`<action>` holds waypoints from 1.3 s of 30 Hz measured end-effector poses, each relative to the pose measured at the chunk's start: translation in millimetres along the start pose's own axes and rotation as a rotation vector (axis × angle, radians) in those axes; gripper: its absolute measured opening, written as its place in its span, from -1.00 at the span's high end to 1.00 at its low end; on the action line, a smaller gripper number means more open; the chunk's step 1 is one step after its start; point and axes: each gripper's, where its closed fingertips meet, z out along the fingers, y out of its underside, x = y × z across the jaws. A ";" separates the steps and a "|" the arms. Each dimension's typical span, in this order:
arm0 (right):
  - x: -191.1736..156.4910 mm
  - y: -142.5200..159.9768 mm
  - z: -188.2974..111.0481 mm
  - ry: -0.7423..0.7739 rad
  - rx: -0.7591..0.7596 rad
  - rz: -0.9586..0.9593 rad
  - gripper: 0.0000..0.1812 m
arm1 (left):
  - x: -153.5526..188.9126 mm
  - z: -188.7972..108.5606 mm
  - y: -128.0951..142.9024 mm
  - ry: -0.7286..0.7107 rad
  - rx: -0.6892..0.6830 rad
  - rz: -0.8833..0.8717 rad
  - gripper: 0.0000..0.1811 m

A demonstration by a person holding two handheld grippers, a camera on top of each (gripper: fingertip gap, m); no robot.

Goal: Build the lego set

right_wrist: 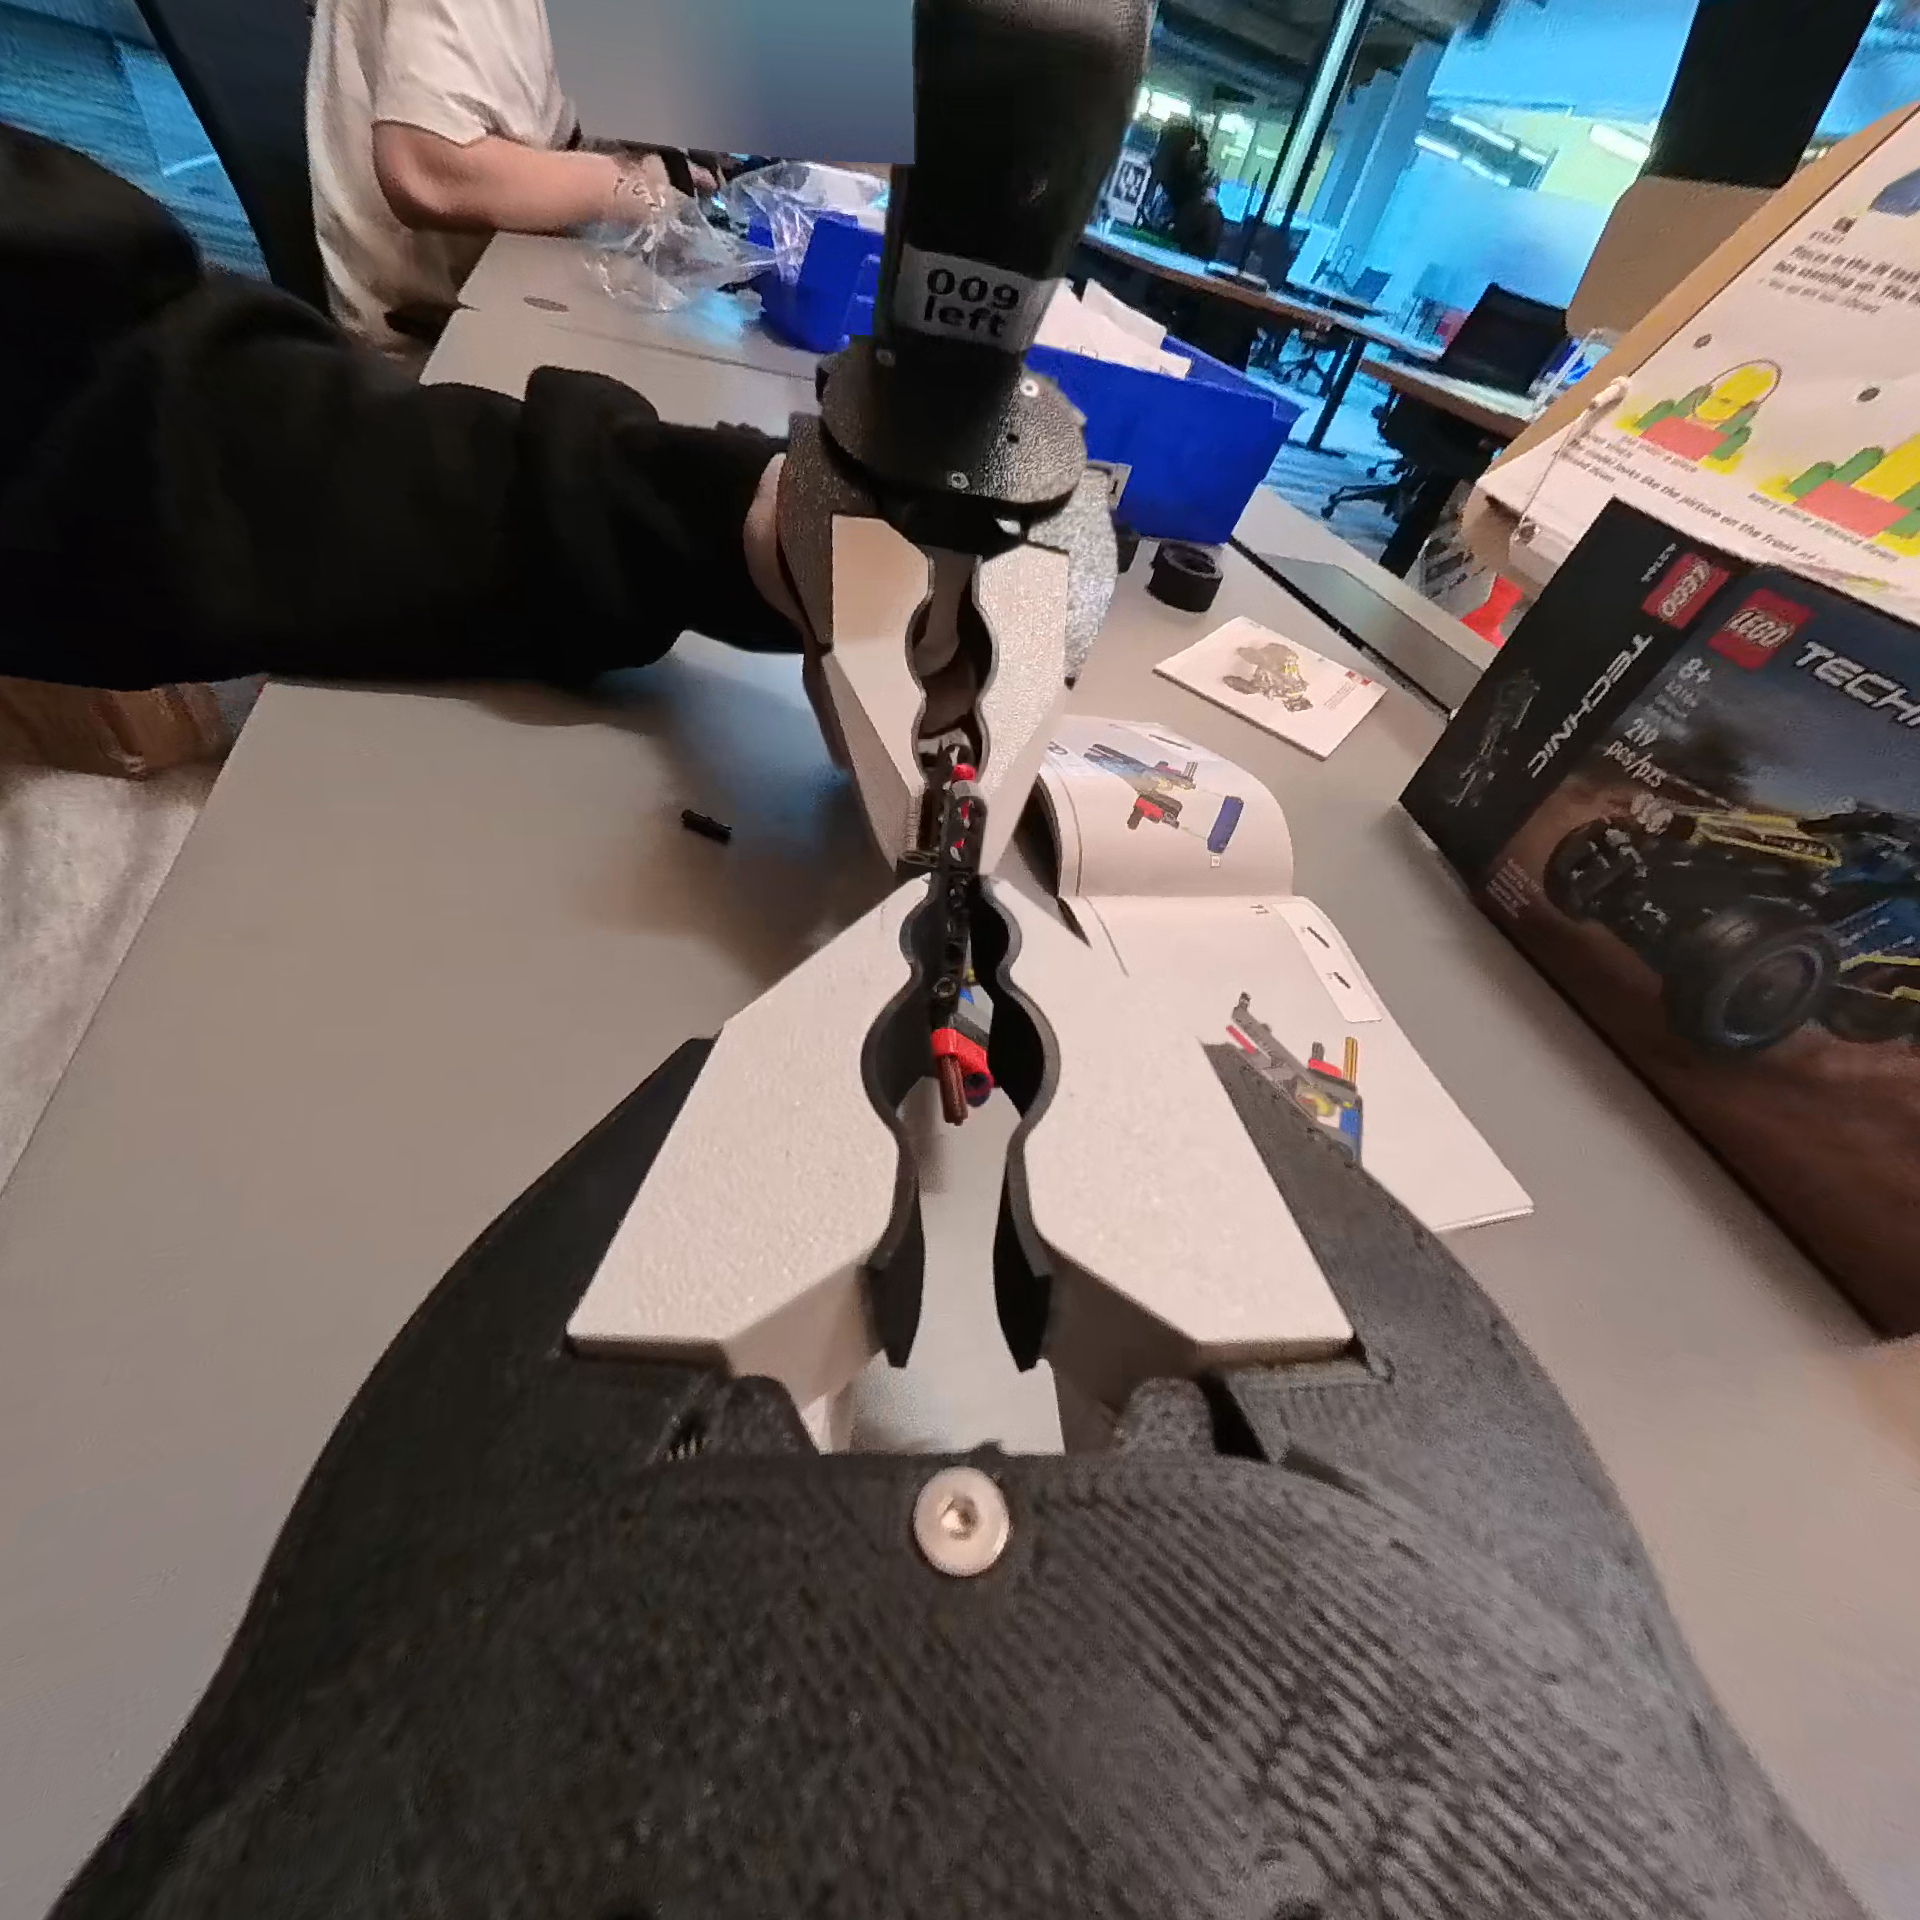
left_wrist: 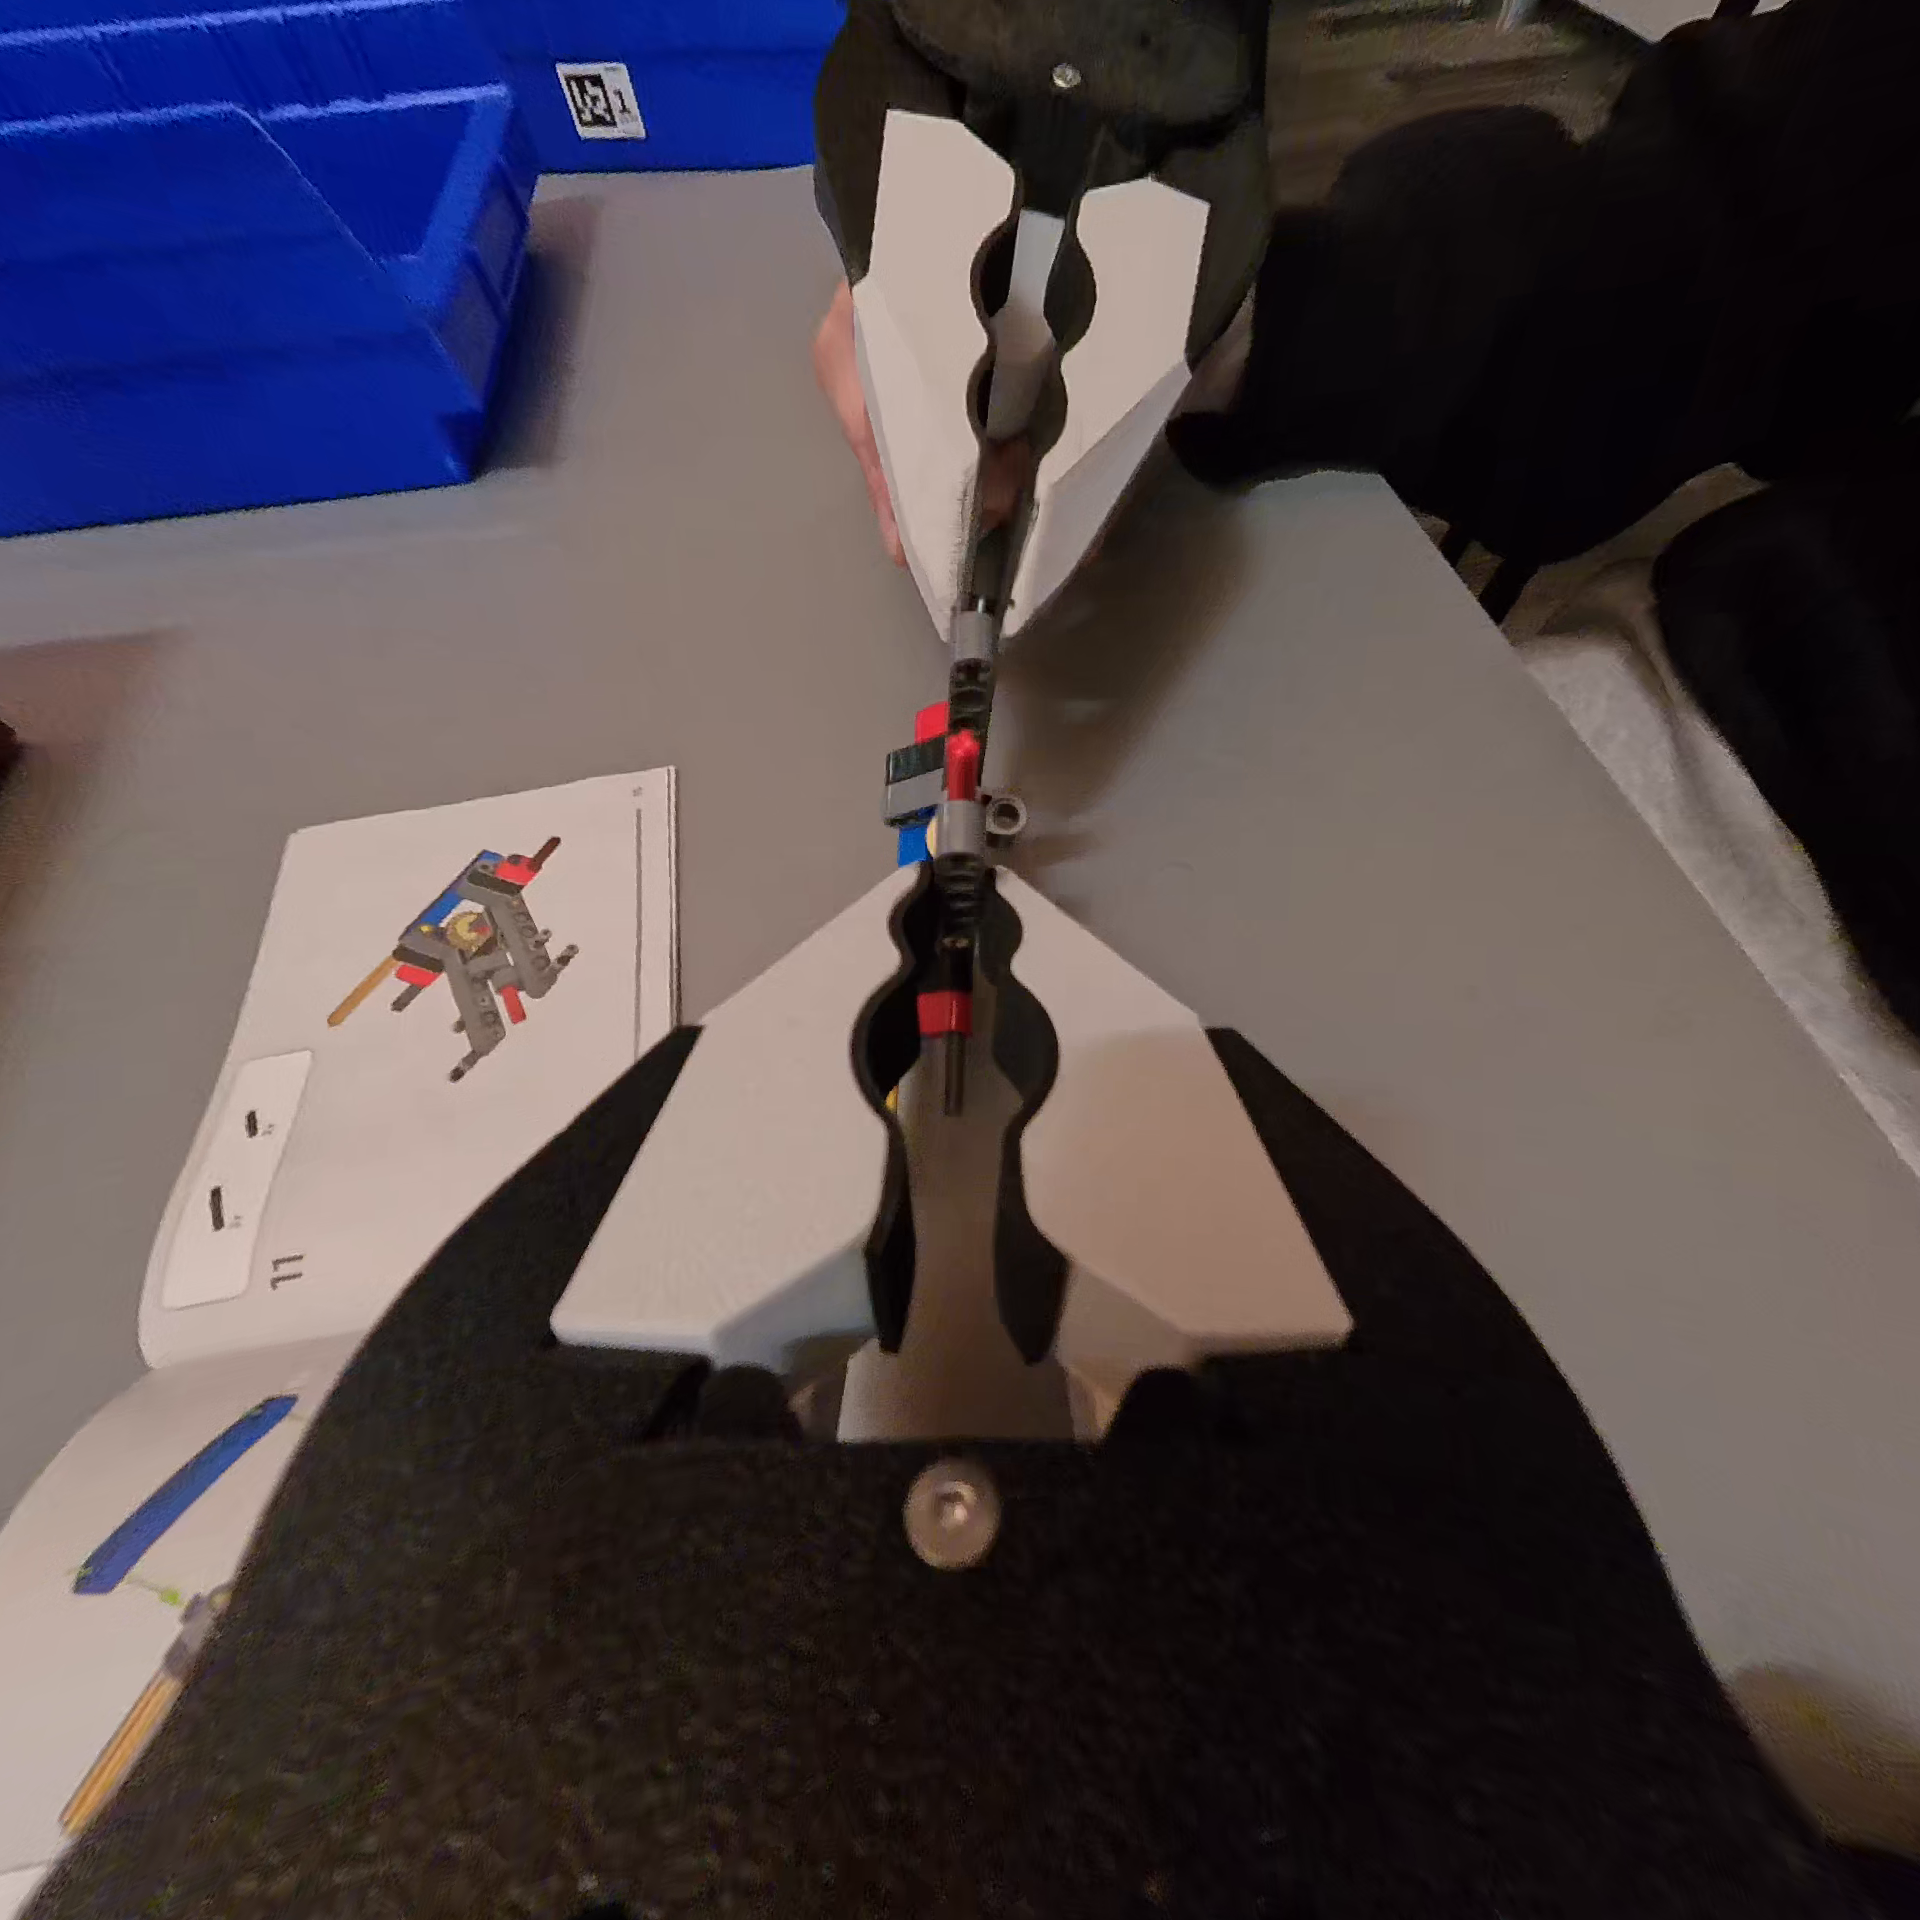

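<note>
In the left wrist view the left gripper (left_wrist: 954, 883) is clenched on the near end of a small lego assembly (left_wrist: 951, 790), a thin dark beam with red, grey and blue bits pinned to it; a red bush and a dark axle show in the gap between its fingers; the right gripper (left_wrist: 977, 623) comes in from the far side, tips closed on the other end of the same piece, so the assembly hangs between the two above the grey table (left_wrist: 1299, 831); an open instruction booklet (left_wrist: 457, 1039) lies to the left, with blue bins (left_wrist: 260, 312) behind it.

In the right wrist view the right gripper (right_wrist: 961, 883) grasps the assembly (right_wrist: 954, 862) too, a red part and a brown axle end showing between its fingers; the left gripper (right_wrist: 951, 821) meets it tip to tip, held by a hand in a black sleeve (right_wrist: 364, 520); a loose black pin (right_wrist: 707, 824) lies on the table just to the left; the set's box (right_wrist: 1683, 904) stands at the right, beside the booklet (right_wrist: 1299, 1018).

The build looks early; only one small sub-assembly exists, against a whole vehicle pictured on the box; the loose pin is not yet fitted, and most pieces are out of sight.
</note>
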 end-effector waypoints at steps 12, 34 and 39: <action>2.8 15.5 3.1 -0.013 -0.110 0.089 0.98 | -4.1 3.3 11.1 0.000 -0.034 -0.079 0.95; -0.4 35.2 14.7 -0.015 -0.251 0.063 0.97 | -11.5 3.8 5.2 -0.250 -0.175 0.274 0.65; -0.6 35.8 15.1 -0.013 -0.256 0.058 0.97 | -10.6 18.4 14.9 -0.397 -0.310 0.485 0.76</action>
